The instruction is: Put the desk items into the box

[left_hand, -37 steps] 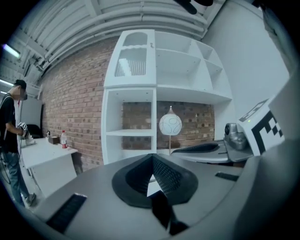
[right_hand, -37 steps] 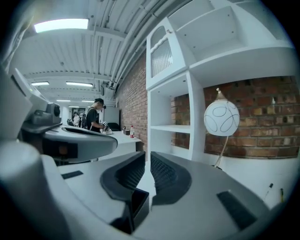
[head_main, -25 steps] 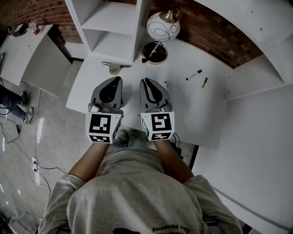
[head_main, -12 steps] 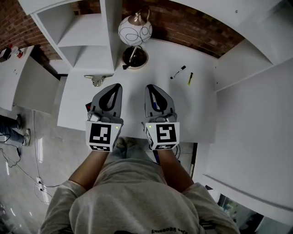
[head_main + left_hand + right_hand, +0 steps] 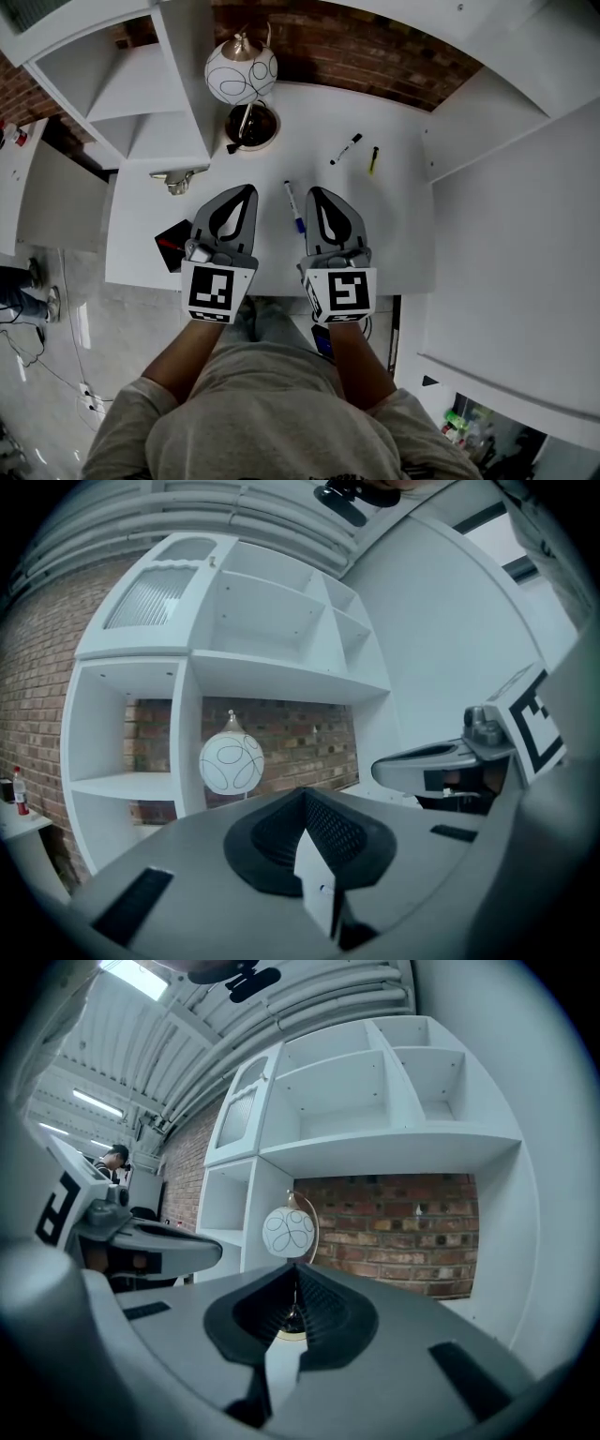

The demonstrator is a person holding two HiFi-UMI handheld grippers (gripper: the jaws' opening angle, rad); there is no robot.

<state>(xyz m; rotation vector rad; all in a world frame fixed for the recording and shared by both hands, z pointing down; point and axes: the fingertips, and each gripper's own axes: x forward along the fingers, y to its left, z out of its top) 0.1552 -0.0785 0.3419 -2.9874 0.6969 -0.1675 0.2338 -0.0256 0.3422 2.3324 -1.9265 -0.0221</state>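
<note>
We hold the left gripper (image 5: 246, 191) and right gripper (image 5: 319, 193) side by side over the near part of the white desk (image 5: 394, 234). Both have their jaws closed together on nothing. A blue-capped marker (image 5: 293, 207) lies between them. Farther off lie a black marker (image 5: 345, 148) and a yellow pen (image 5: 373, 159), then the globe lamp (image 5: 241, 71).

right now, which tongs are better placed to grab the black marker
Right, likely. The right tongs sit nearer the black marker, just ahead of them; the left tongs would have to cross the blue marker.
</note>
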